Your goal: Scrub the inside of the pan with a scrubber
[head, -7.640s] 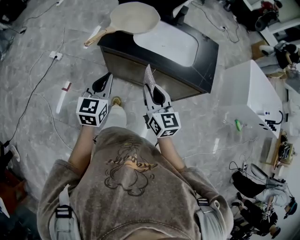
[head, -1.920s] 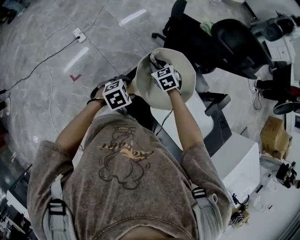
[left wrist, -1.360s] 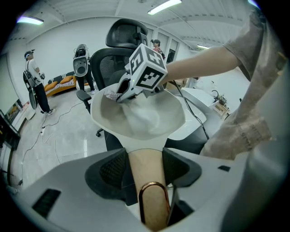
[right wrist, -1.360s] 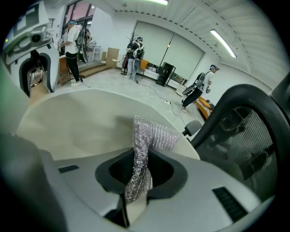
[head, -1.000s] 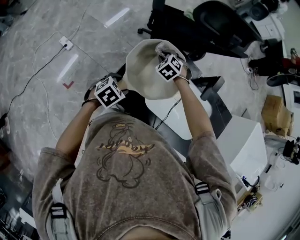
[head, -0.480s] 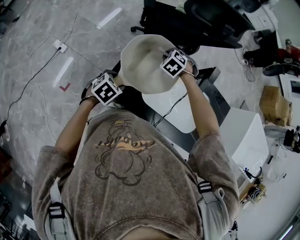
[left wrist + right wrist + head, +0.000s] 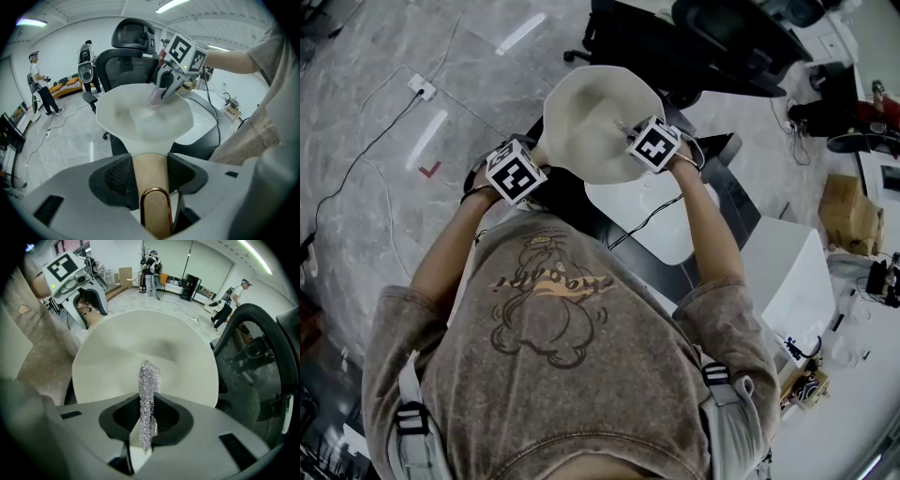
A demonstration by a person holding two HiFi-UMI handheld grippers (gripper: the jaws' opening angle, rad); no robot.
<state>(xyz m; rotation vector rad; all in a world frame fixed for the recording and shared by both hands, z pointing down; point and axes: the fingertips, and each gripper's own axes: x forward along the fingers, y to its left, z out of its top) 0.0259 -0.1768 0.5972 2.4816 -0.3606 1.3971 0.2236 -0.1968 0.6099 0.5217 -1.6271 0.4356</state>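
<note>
1. The pan [image 7: 586,108] is pale and round, and it is held up in front of the person with its hollow side facing up. In the head view it lies past the far end of the white worktop [image 7: 623,202] and near a black office chair [image 7: 722,42]
2. The left tongs [image 7: 150,174] are closed on the pan's wooden handle [image 7: 149,161]. The two dark ribbed pads press on it from either side, so the jaws stand fairly wide with the handle filling the gap. A metal hanging loop sits at the handle's near end
3. The right tongs [image 7: 148,420] are pinched almost together on a silvery, glittering scrubber [image 7: 149,383]. It is squeezed flat between the pads and sticks out past the tips
4. The right tongs point down into the pan from above, on the side away from the handle. In the left gripper view the scrubber's free end reaches the inner surface to the right of the middle and seems to touch it
5. The two tongs are apart, with the bowl of the pan between them
6. Around them are a grey marbled floor [image 7: 384,84] with cables, a white box [image 7: 787,281] to the person's right, and people [image 7: 40,86] standing far back in the room
</note>
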